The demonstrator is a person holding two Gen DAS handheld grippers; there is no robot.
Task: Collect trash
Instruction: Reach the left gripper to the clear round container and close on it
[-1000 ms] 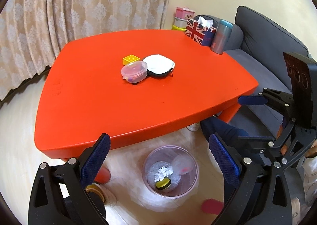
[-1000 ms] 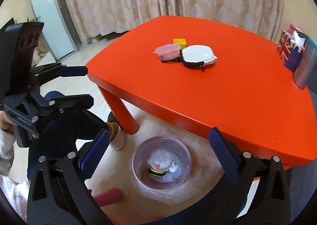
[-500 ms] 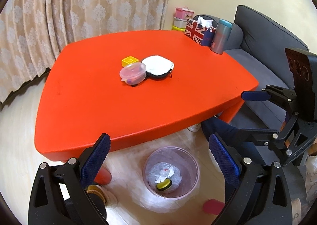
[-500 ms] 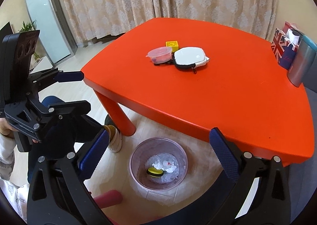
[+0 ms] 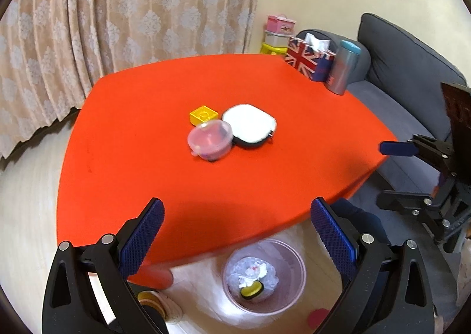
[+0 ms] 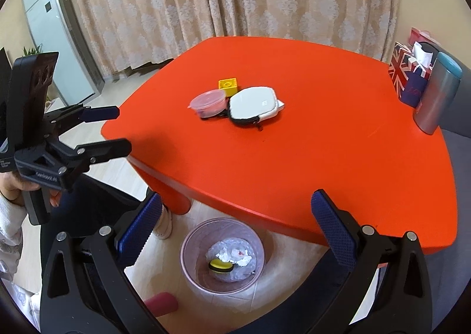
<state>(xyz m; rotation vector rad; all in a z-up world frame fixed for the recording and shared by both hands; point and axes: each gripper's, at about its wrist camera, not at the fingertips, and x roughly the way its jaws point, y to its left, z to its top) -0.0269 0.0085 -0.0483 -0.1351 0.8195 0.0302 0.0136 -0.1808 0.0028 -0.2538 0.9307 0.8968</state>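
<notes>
Both claws have risen and pulled back from the bin since a second ago, so more of the red table (image 5: 265, 175) now fills my views and the table edge sits nearer the fingers. My left claw (image 5: 237, 235) hangs spread wide with nothing between its blue pads, above the near edge of the table. My right claw (image 6: 235, 226) is just as wide and empty, over the near right edge.

On the floor under the near edge stands the pink translucent trash bin (image 5: 297, 272), round and open-topped. Inside it I see crumpled white tissue (image 6: 235, 254) on a clear plastic liner, and a small yellow disc with a black rim (image 5: 251, 292) lying beside the tissue.

Near the middle of the table sits a round clear container with a pinkish lid (image 5: 209, 139), touching a white pouch with a black zip edge (image 5: 250, 125) on its right. A yellow block (image 5: 203, 114) lies just beyond the container. At the far right edge stand a Union Jack tissue box (image 6: 407, 74) and a grey tumbler with a teal lid (image 6: 438, 92), side by side.
</notes>
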